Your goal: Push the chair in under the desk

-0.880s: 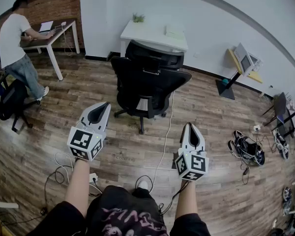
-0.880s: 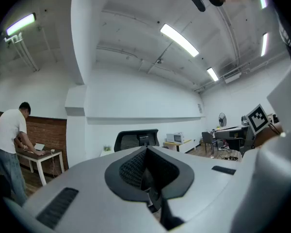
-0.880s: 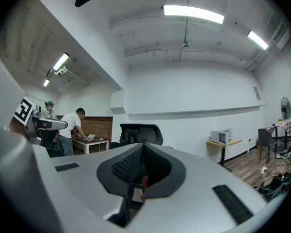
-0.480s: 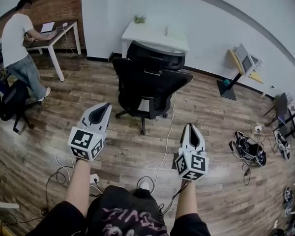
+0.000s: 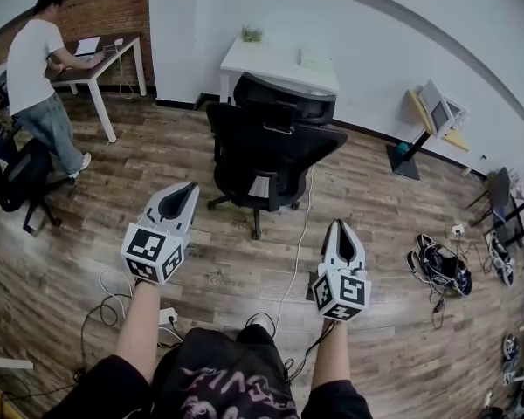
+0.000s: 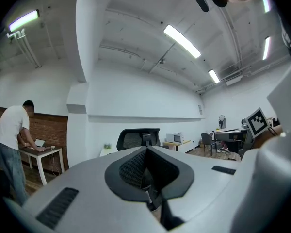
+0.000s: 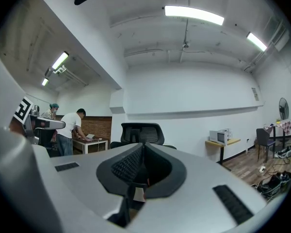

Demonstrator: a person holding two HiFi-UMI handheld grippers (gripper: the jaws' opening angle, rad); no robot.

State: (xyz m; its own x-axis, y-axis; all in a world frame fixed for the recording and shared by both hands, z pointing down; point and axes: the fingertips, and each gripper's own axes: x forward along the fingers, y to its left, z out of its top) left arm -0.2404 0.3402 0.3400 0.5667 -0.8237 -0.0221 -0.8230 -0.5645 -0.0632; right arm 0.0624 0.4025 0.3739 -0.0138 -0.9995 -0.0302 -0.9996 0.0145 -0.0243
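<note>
Status: left hand-held gripper (image 5: 187, 188) and right hand-held gripper (image 5: 339, 226) both clenched, grasping nothing, well short of the chair (image 5: 271, 151). Chair location: on the floor (image 5: 393, 208), backrest facing this way, just in front of the near edge of the white surface (image 5: 271, 58). Advance both, press evenly on the backrest, push straight to limit swivel. Legible writing: none; only square markers on the cubes.

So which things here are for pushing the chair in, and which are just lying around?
For the job: black mesh office chair, white desk behind it, left gripper and right gripper, both shut and empty.

Just lying about: tangle of black cables on the floor, white microwave on its stand, small green plant, person at another table.
</note>
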